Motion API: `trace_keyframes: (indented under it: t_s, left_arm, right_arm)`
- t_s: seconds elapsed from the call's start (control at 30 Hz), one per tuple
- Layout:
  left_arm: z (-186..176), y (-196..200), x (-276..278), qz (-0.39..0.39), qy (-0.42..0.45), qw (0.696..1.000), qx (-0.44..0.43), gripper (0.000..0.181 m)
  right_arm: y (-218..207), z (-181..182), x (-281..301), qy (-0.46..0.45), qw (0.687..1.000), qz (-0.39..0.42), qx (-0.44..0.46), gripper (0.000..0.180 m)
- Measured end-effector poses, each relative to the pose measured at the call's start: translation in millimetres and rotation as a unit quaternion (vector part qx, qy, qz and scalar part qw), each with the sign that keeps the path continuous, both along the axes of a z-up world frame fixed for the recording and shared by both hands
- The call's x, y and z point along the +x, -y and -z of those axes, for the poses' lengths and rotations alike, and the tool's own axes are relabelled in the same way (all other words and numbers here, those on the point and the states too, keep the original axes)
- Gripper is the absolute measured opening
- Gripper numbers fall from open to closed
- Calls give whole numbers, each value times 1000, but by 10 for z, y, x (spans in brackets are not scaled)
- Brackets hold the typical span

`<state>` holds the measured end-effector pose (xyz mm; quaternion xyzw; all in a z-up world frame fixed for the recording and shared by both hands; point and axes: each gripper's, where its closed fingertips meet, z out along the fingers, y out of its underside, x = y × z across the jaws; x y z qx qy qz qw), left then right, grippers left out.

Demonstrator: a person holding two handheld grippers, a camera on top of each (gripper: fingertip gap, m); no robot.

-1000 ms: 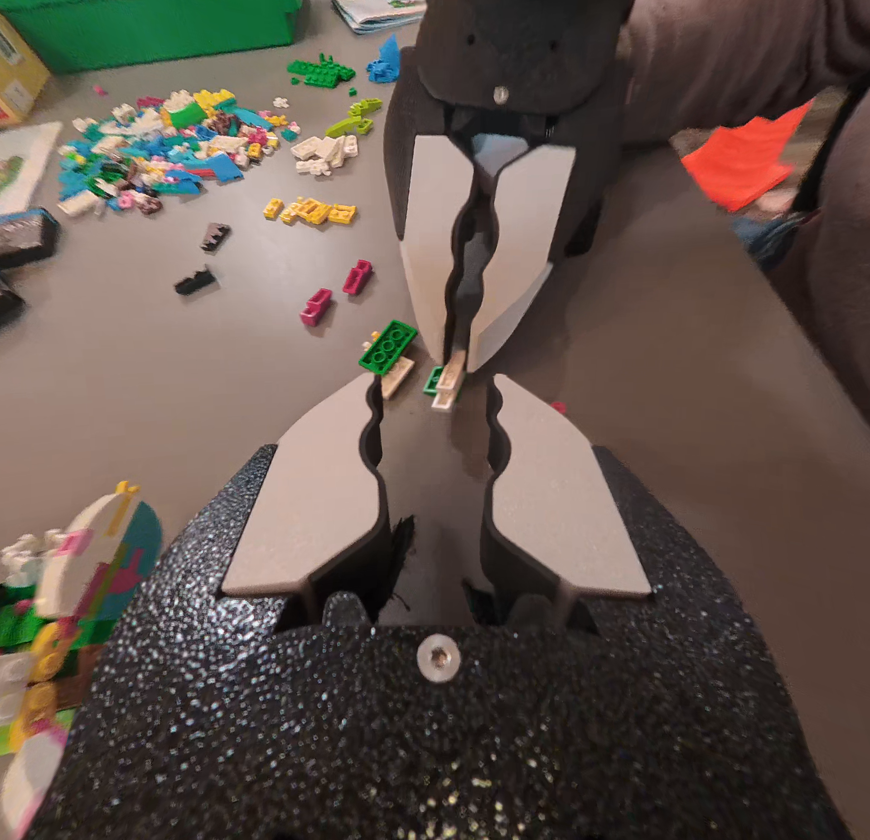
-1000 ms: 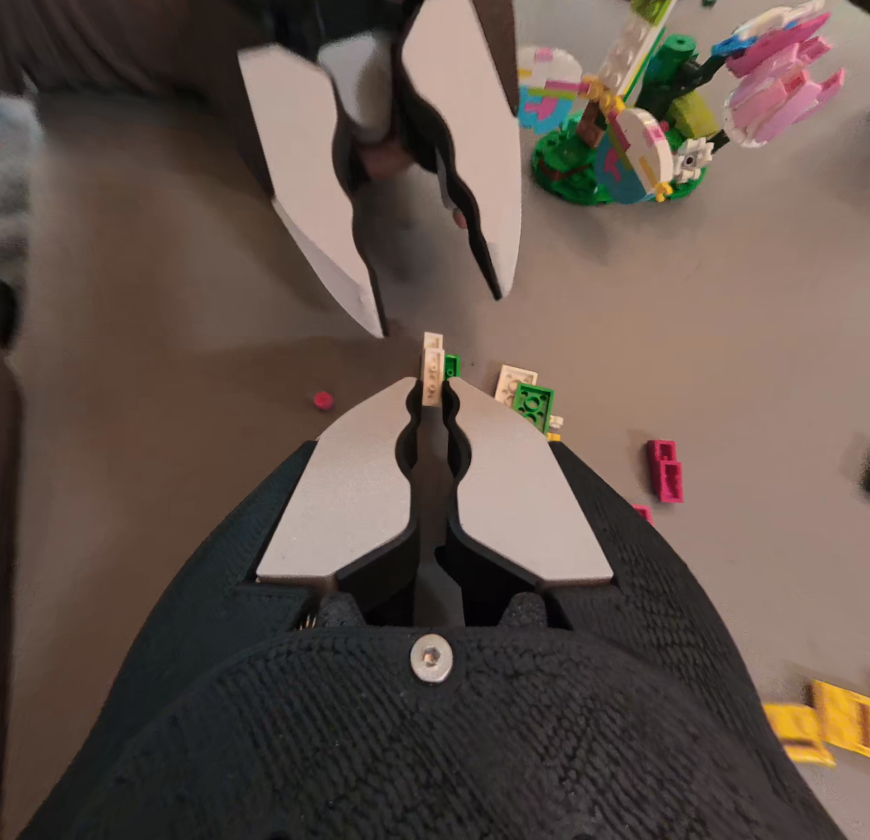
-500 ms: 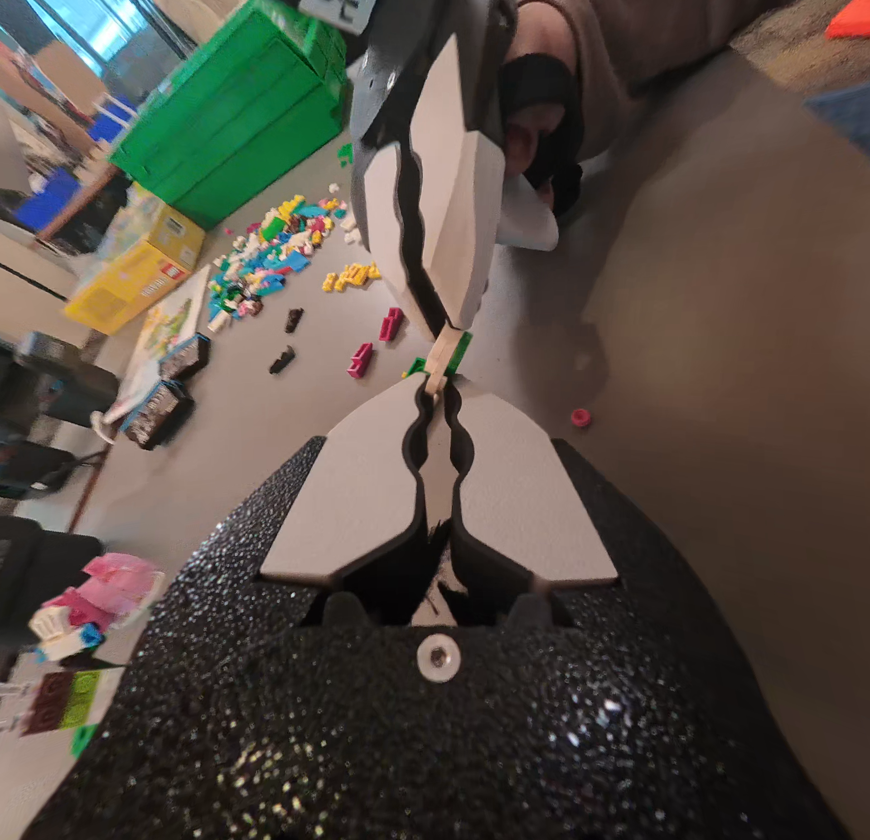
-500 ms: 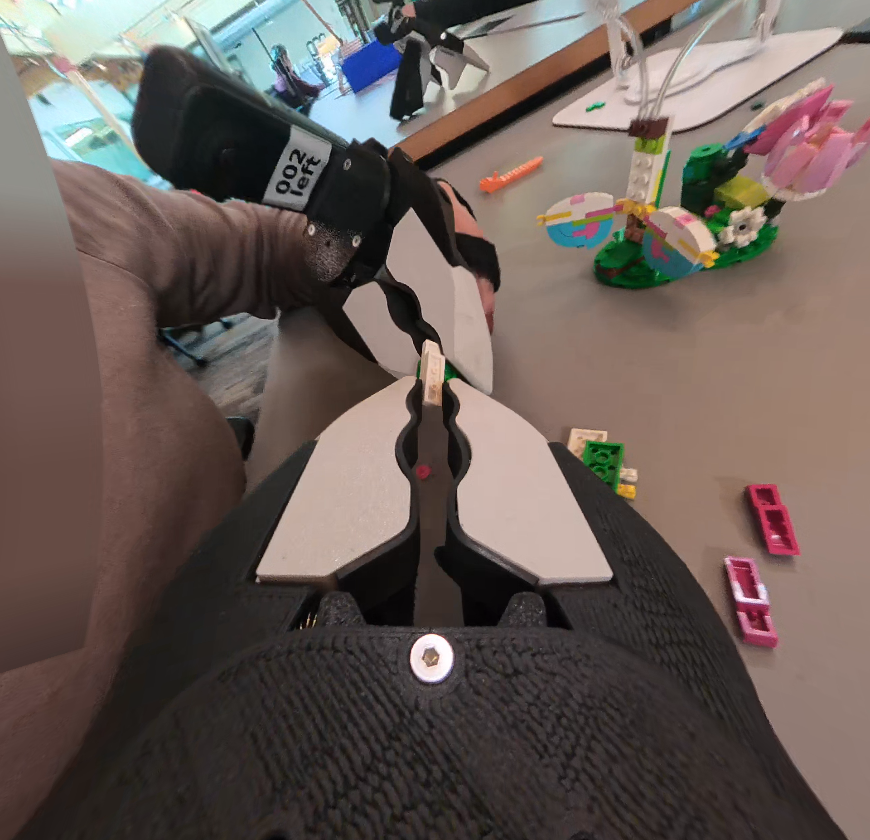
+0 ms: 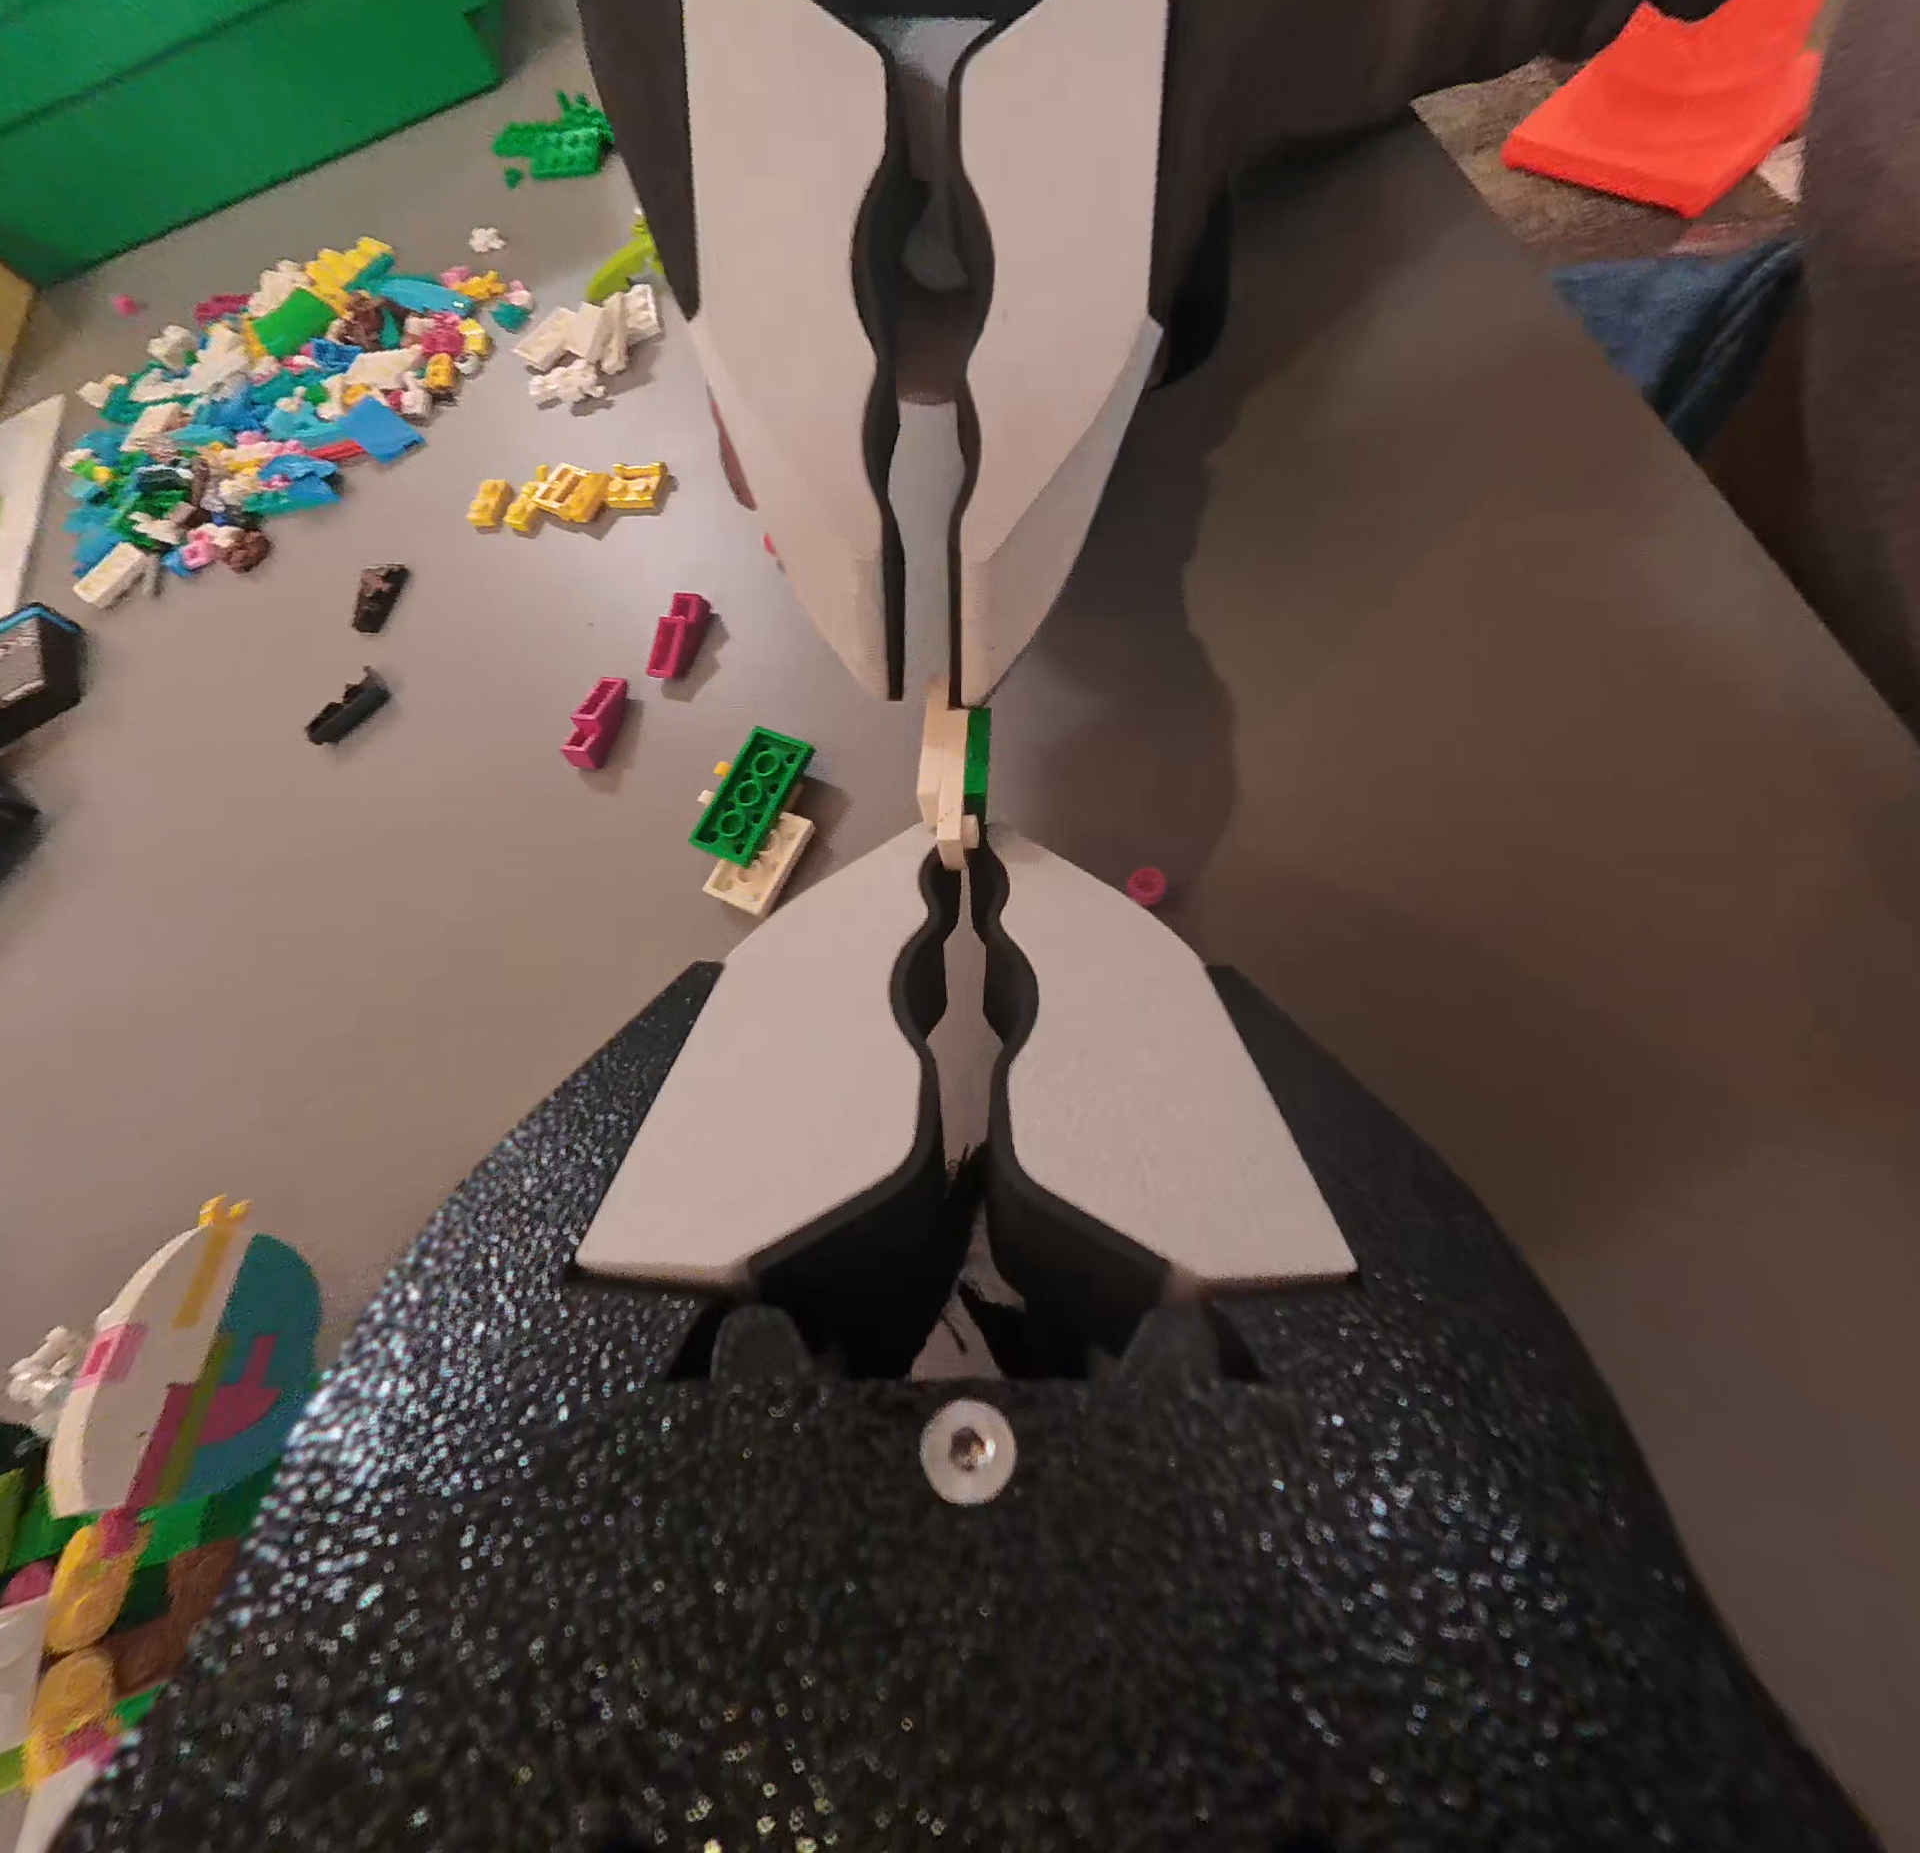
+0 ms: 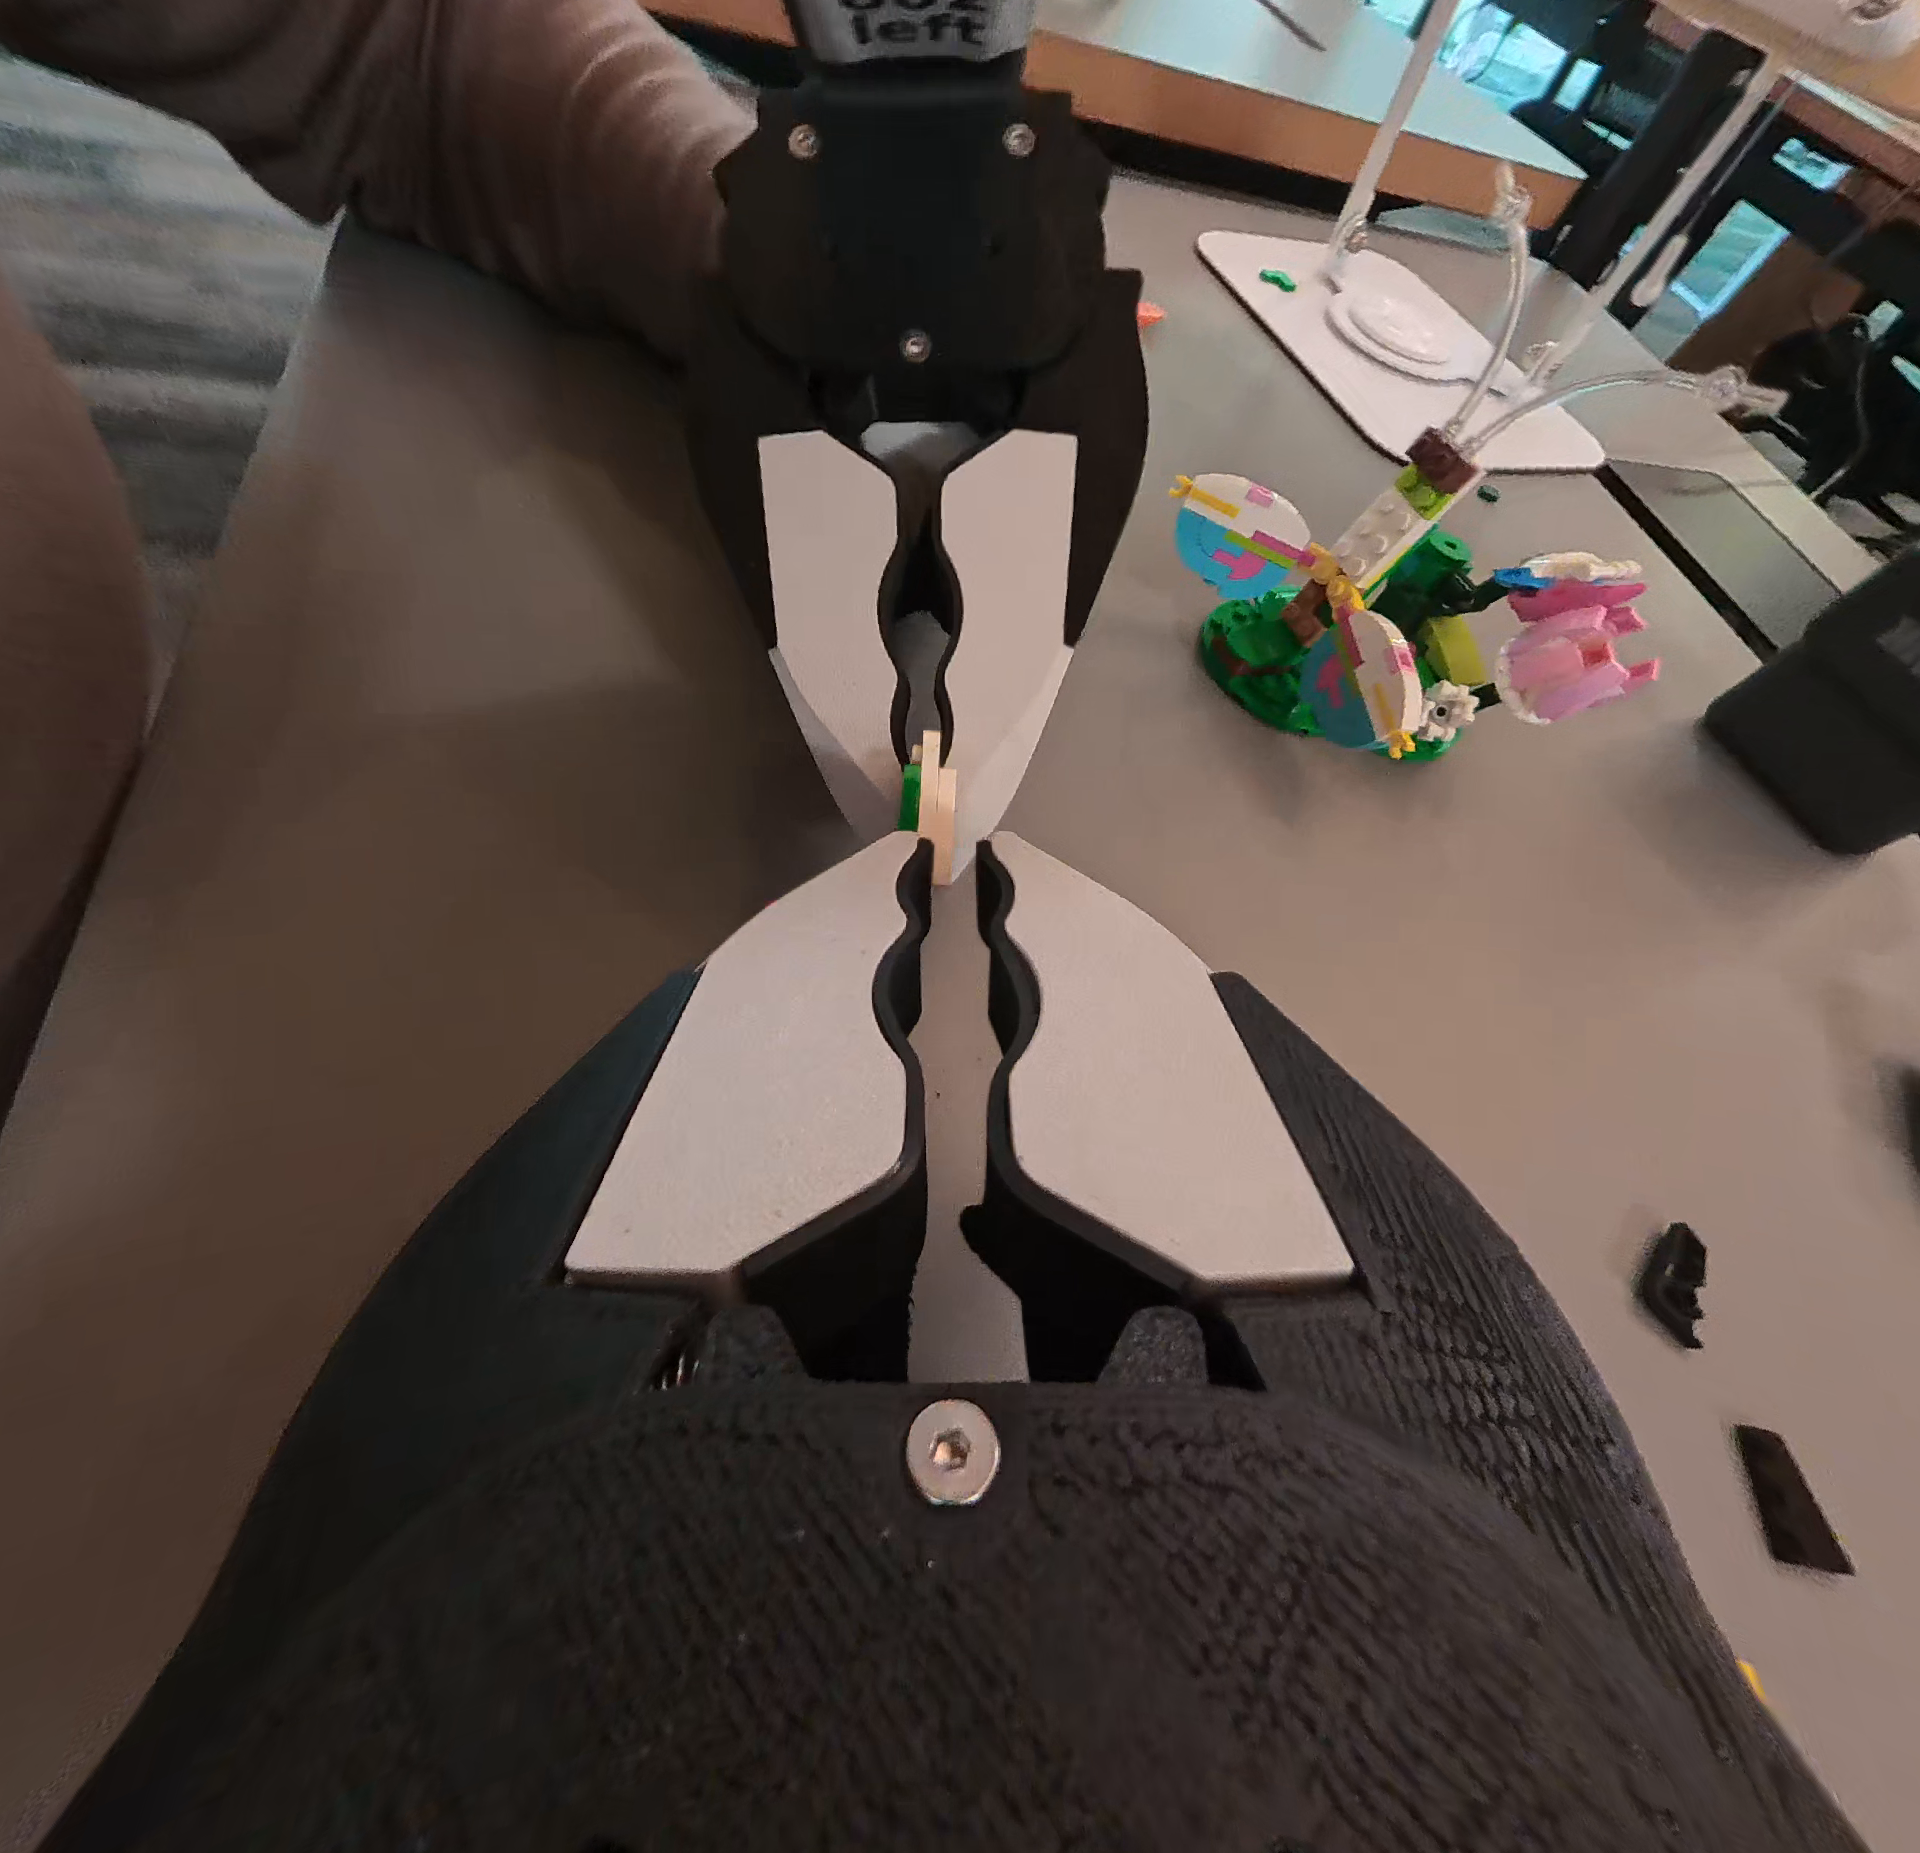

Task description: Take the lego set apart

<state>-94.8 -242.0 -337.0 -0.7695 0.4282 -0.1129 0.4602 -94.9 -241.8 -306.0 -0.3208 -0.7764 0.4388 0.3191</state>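
A small stack of cream and green lego plates hangs in the air between my two grippers, edge-on. My left gripper is shut on its near end. My right gripper comes in from the opposite side and is shut on the far end. In the right wrist view the same stack sits between my right gripper and the left gripper. The built lego set, a flower and butterfly model on a green base, stands on the grey table to the right. It also shows in the left wrist view.
Loose bricks lie on the table: a mixed pile, yellow pieces, magenta pieces, black pieces, a green plate on a cream plate, a pink stud. A green box stands behind. A white lamp base and black device stand far right. Left and right tips are no more than a few centimetres apart.
My left gripper was open a second ago and has shut on the stack. Both grippers have swung round and now hold it between them, tip to tip, above the table.
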Motion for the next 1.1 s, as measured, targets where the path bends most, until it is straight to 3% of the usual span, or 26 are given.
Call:
trace_keyframes:
  t_s: [0.43,0.63,0.8,1.1]
  left_arm:
    - [28,79,100,31,6,999,-9,1]
    - [8,111,147,42,9,999,-8,1]
    - [-1,134,171,52,16,999,-7,1]
    - [-209,303,387,144,3,982,119,1]
  right_arm:
    - [68,24,151,57,996,-68,-11,20]
    - [85,71,143,63,995,-73,16,15]
    - [150,42,153,63,994,-90,-11,4]
    - [319,-157,333,95,949,-188,-234,3]
